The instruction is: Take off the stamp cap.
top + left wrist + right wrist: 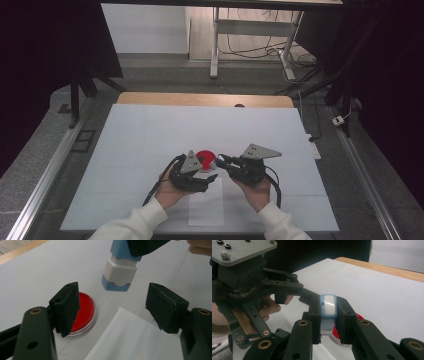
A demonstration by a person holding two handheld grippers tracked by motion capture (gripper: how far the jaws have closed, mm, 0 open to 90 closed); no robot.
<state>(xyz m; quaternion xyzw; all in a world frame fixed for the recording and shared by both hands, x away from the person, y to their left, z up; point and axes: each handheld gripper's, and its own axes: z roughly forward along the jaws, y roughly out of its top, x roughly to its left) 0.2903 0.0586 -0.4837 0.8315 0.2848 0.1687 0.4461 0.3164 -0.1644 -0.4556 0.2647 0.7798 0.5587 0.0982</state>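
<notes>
A white sheet of paper (205, 208) lies at the near edge of the bench (150, 130), between the person's forearms. Just beyond it, the left gripper (209, 178) is held with its jaws spread wide and nothing between them. The right gripper (218, 161) has its jaws closed on a blue-and-white stamp (119, 275), held above the bench surface. Behind both gripper tips, a red round ink pad (85, 312) rests on the bench, near its middle
</notes>
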